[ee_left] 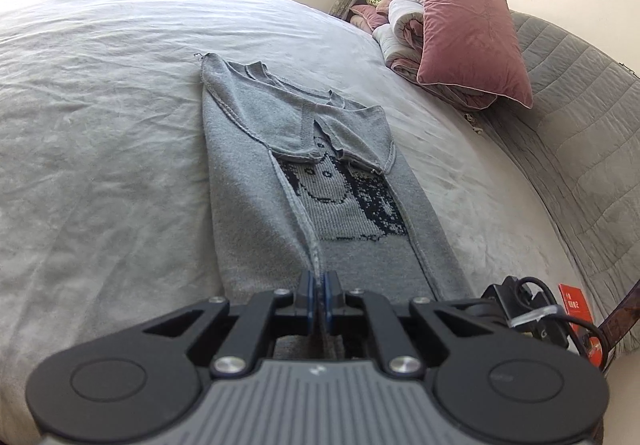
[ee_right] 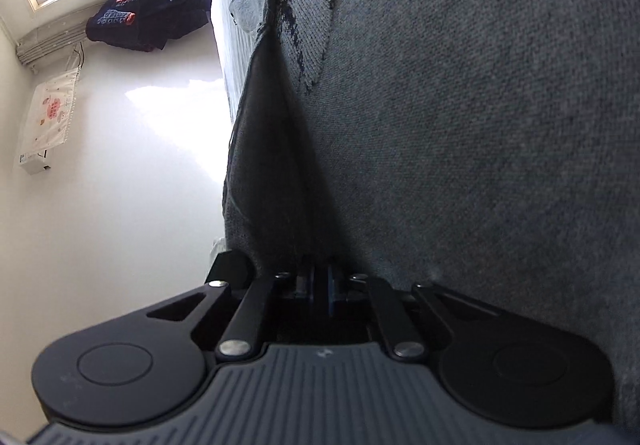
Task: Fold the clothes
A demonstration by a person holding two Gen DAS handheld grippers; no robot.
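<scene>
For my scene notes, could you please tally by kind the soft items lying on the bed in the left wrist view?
Grey knitted sweater: 1
Pink pillow: 1
Rolled quilt: 1
Total: 3

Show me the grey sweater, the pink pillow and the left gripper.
grey sweater [ee_left: 256,181], left wrist view, folded left panel.
pink pillow [ee_left: 472,33], left wrist view, middle of its face.
left gripper [ee_left: 319,295], left wrist view, between its fingertips.

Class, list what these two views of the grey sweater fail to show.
- Left wrist view: the sweater's near hem, hidden behind the left gripper.
- Right wrist view: the right gripper's fingers sit in dark shadow; whatever fabric they pinch is unclear.
- Right wrist view: the sweater's overall shape, cut off by the frame.
</scene>
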